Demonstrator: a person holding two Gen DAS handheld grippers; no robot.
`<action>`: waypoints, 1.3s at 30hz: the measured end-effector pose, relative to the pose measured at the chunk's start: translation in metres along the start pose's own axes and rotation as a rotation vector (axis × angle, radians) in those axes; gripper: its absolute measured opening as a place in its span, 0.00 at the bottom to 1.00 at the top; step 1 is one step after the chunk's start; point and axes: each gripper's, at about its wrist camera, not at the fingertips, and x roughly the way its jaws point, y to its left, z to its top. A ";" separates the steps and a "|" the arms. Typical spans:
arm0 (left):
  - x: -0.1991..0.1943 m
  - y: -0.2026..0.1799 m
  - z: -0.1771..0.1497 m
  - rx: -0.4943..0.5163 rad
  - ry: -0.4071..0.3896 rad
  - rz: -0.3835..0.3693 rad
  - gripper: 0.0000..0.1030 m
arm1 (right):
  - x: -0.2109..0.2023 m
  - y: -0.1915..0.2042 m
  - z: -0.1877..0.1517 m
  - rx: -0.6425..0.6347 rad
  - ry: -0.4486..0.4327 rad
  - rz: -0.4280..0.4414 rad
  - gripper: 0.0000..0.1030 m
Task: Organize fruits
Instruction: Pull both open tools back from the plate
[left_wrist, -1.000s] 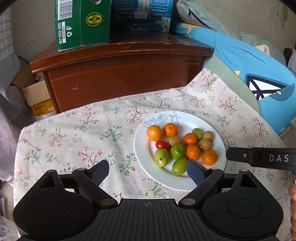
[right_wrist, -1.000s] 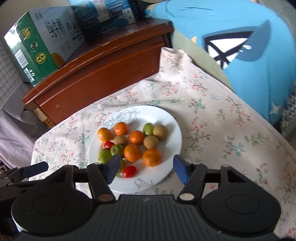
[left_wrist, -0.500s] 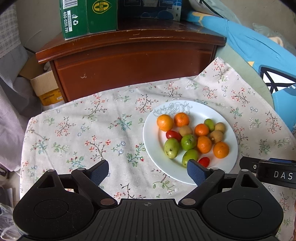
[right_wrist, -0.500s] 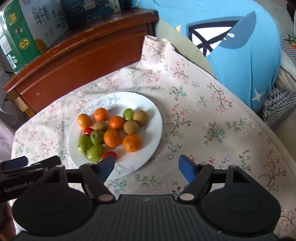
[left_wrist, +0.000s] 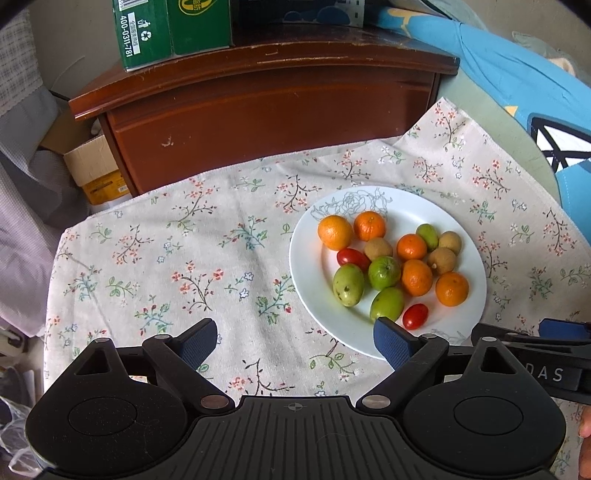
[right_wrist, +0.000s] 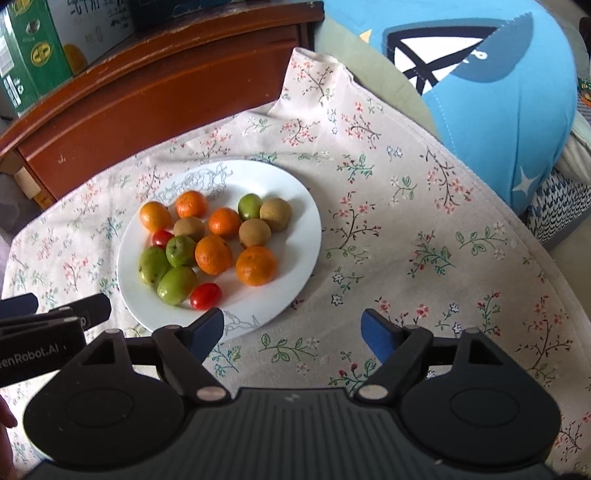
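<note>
Left wrist view first, and the bottom of the picture is swallowed by the black body of the left gripper (left_wrist: 295, 341), whose blue-padded jaws stand wide apart with only flowered cloth between them; the right-hand pad overlaps the near rim of the white plate (left_wrist: 306, 273), so that stretch of rim is hidden. At the right edge, the right gripper (right_wrist: 293, 330) pokes in only as a dark bar with partly cut-off lettering. In its own view its jaws are opening, nothing between them, just tablecloth (right_wrist: 424, 221) below, and its left pad covers the plate's near edge. The fruit sits together on the plate: five oranges (left_wrist: 334, 232), green fruits (left_wrist: 348, 284), brown round fruits (left_wrist: 442, 260) whose kind is hard to tell, and two cherry tomatoes, one (left_wrist: 415, 316) lying near the front rim, the other (left_wrist: 352, 257) half tucked behind its neighbours. The green carton (left_wrist: 173, 29) on the wooden cabinet (left_wrist: 277, 110) is cut off at the top. Open room: a broad bare stretch of cloth to the left of the plate, and another to its right in the right wrist view. The cabinet closes the far side, and a blue cushion (right_wrist: 480, 92) crowds the right corner.
</note>
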 end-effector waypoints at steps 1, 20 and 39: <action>0.001 -0.001 0.000 0.004 0.002 0.004 0.91 | 0.001 0.000 0.000 0.000 0.003 -0.001 0.79; 0.007 -0.007 -0.004 0.037 0.023 0.045 0.91 | 0.007 0.005 0.000 -0.033 0.010 -0.020 0.80; 0.005 -0.006 -0.004 0.046 0.023 0.056 0.91 | 0.010 0.008 -0.001 -0.059 0.009 -0.036 0.80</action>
